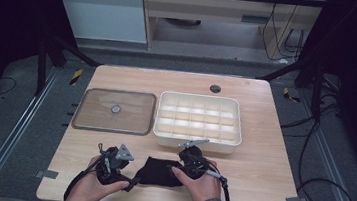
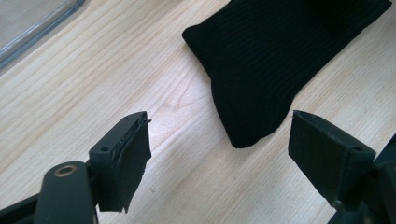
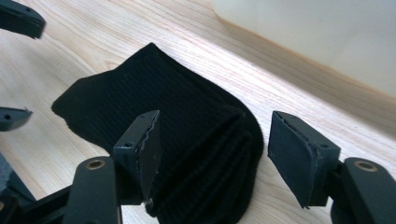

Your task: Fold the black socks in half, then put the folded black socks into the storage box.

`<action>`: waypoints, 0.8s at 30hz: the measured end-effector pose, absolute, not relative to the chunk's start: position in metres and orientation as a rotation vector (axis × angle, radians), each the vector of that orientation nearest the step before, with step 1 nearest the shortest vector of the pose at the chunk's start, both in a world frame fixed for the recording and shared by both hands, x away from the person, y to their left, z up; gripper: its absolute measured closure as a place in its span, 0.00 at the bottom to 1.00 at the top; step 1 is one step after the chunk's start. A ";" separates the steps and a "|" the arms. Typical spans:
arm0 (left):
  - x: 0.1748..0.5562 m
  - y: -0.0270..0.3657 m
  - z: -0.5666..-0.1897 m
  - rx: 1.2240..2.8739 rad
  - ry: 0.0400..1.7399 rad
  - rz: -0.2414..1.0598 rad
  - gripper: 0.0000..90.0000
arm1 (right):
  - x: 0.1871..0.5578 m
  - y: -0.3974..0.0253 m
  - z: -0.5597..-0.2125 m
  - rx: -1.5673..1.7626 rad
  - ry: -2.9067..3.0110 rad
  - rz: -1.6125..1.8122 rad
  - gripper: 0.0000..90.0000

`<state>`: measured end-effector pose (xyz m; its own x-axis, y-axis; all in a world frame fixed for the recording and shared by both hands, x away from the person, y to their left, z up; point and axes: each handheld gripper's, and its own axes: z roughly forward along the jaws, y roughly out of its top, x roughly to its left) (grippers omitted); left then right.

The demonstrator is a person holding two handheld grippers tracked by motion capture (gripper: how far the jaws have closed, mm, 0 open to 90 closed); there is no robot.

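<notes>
Black sock (image 1: 160, 172) flat on wooden table (image 1: 260, 164), just in front of white divided box (image 1: 198, 121). Left gripper (image 2: 219, 140) at sock's left end, jaws spread wide, pinching nothing. Right gripper (image 3: 212, 154) at sock's right end, jaws spread either side of bunched ribbed folds. Clear lid (image 1: 114, 110) left of box.

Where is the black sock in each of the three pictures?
High view: sock at the table's near edge, between the two grippers.
Left gripper view: sock upper right, beyond the open fingers.
Right gripper view: sock in the centre, between the open fingers.
Shared landmark: the wooden table.
</notes>
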<state>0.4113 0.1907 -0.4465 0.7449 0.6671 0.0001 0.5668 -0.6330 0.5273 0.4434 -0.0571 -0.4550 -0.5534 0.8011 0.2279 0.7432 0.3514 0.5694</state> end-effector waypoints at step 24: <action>0.406 0.171 -0.461 2.468 0.918 0.250 0.42 | 0.447 -0.064 -0.458 1.460 2.487 0.990 0.51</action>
<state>0.4063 0.1709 -0.4615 0.7569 0.6535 0.0005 0.5633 -0.6528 0.5065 0.4472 -0.0637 -0.4583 -0.5381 0.8094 0.2353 0.7496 0.3318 0.5728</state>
